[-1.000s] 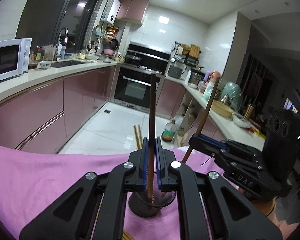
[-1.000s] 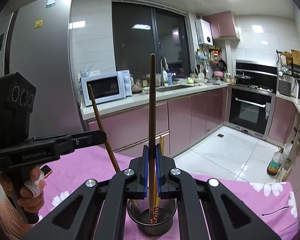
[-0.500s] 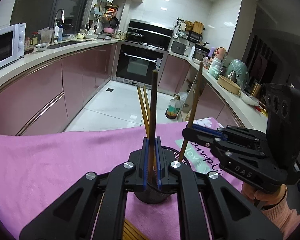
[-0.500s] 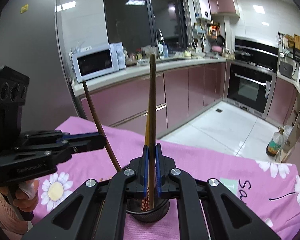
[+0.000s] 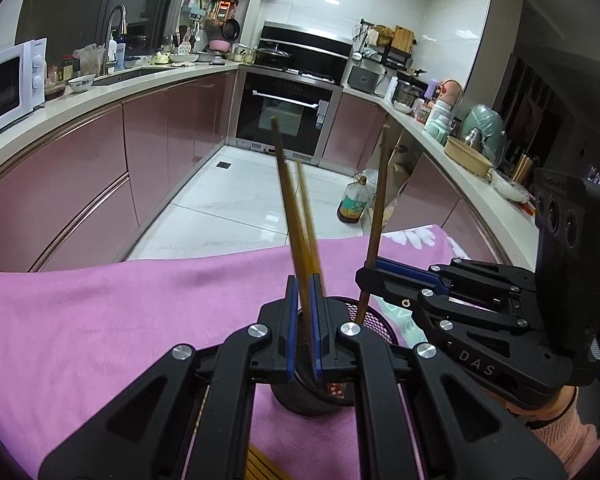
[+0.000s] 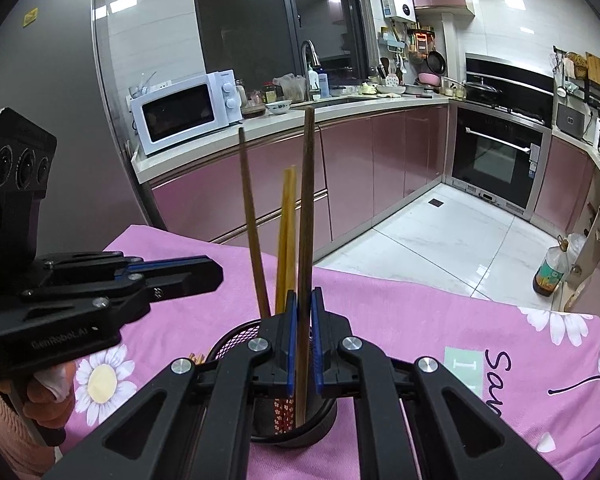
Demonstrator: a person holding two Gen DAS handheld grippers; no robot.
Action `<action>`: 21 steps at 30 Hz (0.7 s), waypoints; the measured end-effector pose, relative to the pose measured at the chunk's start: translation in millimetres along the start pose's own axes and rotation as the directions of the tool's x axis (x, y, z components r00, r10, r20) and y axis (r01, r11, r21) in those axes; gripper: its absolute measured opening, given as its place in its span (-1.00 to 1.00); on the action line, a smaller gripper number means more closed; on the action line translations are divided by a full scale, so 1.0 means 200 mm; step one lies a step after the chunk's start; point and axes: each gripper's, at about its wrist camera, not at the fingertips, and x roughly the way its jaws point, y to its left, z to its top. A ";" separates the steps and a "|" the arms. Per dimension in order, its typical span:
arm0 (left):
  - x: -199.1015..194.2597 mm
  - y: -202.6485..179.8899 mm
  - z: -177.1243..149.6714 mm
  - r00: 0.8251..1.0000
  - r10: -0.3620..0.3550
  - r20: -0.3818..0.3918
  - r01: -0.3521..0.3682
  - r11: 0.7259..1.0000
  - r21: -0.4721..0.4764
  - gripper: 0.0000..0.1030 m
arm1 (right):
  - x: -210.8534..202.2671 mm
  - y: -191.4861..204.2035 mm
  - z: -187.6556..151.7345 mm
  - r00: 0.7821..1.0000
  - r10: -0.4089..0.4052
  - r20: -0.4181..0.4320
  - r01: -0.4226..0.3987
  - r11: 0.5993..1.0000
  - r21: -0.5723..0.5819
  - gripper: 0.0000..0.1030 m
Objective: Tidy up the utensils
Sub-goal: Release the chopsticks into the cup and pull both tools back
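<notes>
A black mesh utensil cup [image 5: 376,326] [image 6: 230,342] stands on the pink cloth. My left gripper [image 5: 303,330] has opened slightly; the brown chopstick [image 5: 286,192] it held now leans free in the cup beside two pale chopsticks [image 6: 286,240]. My right gripper [image 6: 302,336] still has a dark brown chopstick [image 6: 306,216] between its pads, its lower end inside the cup. The right gripper shows in the left wrist view [image 5: 384,276], the left gripper in the right wrist view [image 6: 196,274].
More pale chopsticks [image 5: 260,464] lie on the pink cloth [image 5: 100,320] below the left gripper. Pink kitchen cabinets, a microwave [image 6: 184,112] and an oven [image 5: 284,108] lie beyond the table's far edge. An oil bottle [image 5: 352,204] stands on the floor.
Both grippers lowered their chopsticks into the cup. The left gripper's jaws parted and its chopstick tipped left, loose in the cup. The right gripper still holds its chopstick.
</notes>
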 end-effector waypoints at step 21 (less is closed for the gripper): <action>-0.22 -0.06 -0.16 0.989 0.064 0.132 -0.070 0.997 0.036 -0.28 | -0.19 0.08 -0.05 0.992 0.071 0.106 -0.069 0.997 -0.019 -0.46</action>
